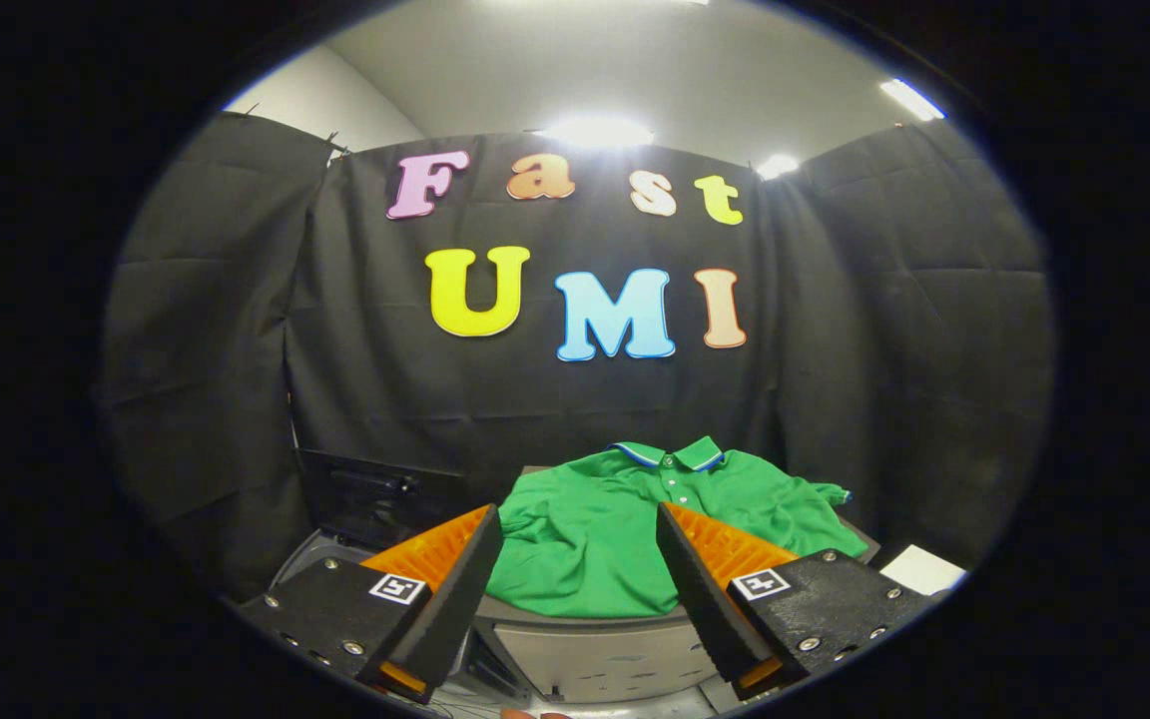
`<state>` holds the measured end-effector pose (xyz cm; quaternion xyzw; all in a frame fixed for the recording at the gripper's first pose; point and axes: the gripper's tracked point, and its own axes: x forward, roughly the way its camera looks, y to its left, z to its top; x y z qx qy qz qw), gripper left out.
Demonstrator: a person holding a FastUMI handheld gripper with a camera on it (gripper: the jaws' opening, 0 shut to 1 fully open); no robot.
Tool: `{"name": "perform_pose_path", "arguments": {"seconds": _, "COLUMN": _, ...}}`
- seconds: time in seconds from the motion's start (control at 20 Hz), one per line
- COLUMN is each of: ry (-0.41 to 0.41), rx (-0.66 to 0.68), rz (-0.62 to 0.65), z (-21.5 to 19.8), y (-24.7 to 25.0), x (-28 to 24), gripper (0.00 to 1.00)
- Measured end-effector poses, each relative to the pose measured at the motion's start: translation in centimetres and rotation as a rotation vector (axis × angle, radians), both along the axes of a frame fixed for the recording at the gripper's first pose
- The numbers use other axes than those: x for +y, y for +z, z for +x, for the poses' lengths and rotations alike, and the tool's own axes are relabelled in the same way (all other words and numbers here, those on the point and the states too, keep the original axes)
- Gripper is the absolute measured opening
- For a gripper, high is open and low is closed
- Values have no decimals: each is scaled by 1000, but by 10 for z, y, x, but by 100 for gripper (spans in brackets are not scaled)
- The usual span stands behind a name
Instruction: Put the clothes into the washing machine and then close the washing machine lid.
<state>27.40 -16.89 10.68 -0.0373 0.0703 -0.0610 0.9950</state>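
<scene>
A green polo shirt (pixel 625 519) with a blue-and-white trimmed collar lies spread on a grey raised surface (pixel 585 654) just ahead of my fingers. My gripper (pixel 580 524) is open, its two fingers wide apart and held above the shirt's near part, touching nothing. To the left of the shirt stands the washing machine (pixel 310 554), its dark lid (pixel 380 494) raised upright against the booth wall; the left finger hides most of its opening.
Black cloth walls close the booth behind and on both sides. A white sheet (pixel 922 569) lies to the right of the shirt, beyond the right finger. The grey surface's front panel sits low between the fingers.
</scene>
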Motion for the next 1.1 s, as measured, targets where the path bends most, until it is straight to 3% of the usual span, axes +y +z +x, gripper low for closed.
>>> {"name": "perform_pose_path", "arguments": {"seconds": 0.3, "ry": -46, "rx": 109, "rz": 45, "z": 65, "y": -21, "x": -60, "gripper": 96}}
{"name": "perform_pose_path", "arguments": {"seconds": 0.55, "ry": -36, "rx": 206, "rz": 67, "z": 95, "y": -50, "x": -73, "gripper": 96}}
{"name": "perform_pose_path", "arguments": {"seconds": 1.1, "ry": -43, "rx": 362, "rz": 82, "z": 111, "y": -89, "x": -86, "gripper": 96}}
